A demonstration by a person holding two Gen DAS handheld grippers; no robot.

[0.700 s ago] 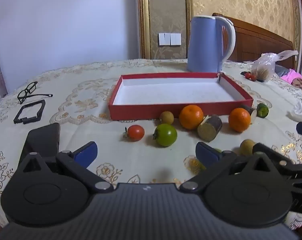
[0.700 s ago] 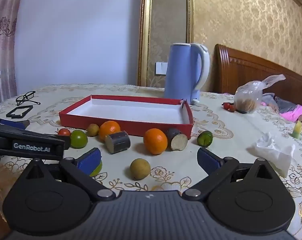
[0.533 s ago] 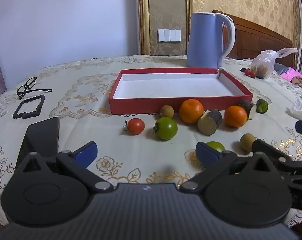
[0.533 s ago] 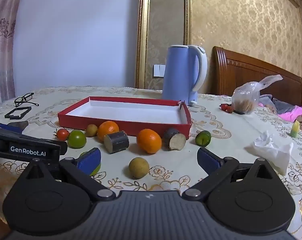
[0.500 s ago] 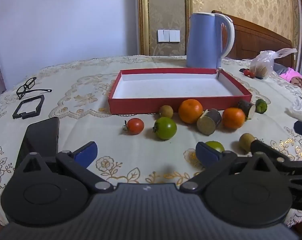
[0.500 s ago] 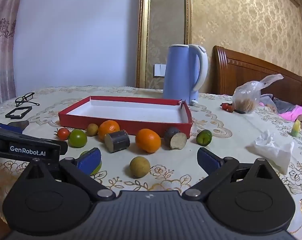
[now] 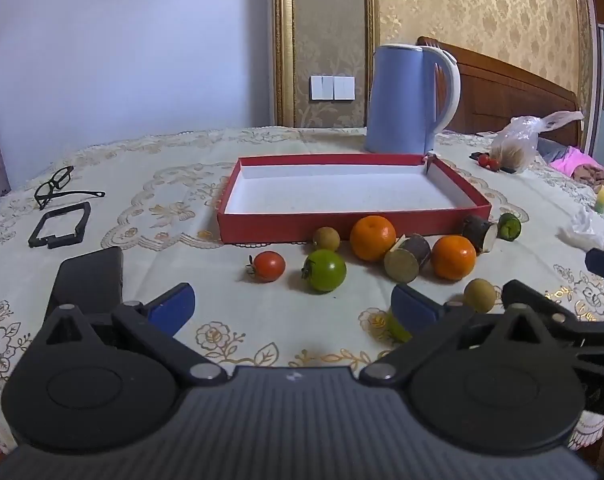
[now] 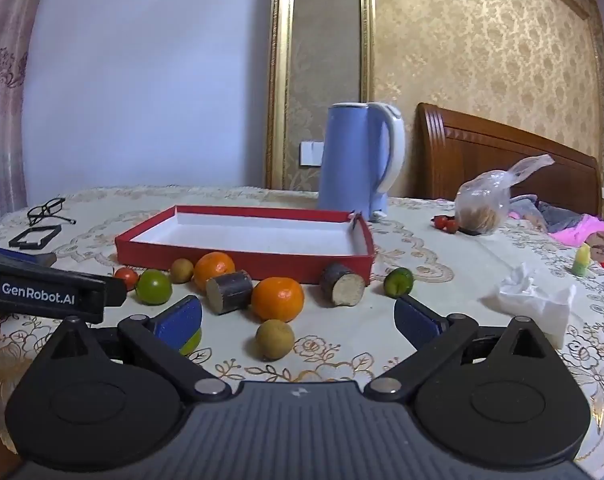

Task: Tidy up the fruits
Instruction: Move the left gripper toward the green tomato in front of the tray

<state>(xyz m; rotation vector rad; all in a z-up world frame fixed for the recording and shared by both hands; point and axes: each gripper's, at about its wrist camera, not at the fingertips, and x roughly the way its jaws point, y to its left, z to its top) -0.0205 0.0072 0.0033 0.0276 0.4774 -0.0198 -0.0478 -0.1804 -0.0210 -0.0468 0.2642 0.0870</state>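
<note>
Right wrist view: small round tan-brown fruit (image 8: pixel 274 339) on table, just ahead, between wide-open empty right gripper (image 8: pixel 297 318) fingers; left gripper (image 7: pixel 291 302), likewise spread empty, farther.

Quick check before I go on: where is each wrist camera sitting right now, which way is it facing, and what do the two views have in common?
Left wrist: sits behind the open left gripper, low over the table, facing the red tray and kettle; the right gripper's arm shows at the right edge.
Right wrist: sits behind the open right gripper, further right, facing the same way; the left gripper's labelled arm shows at the left edge.
Shared: red tray, kettle, both oranges, green tomato, glasses.
</note>
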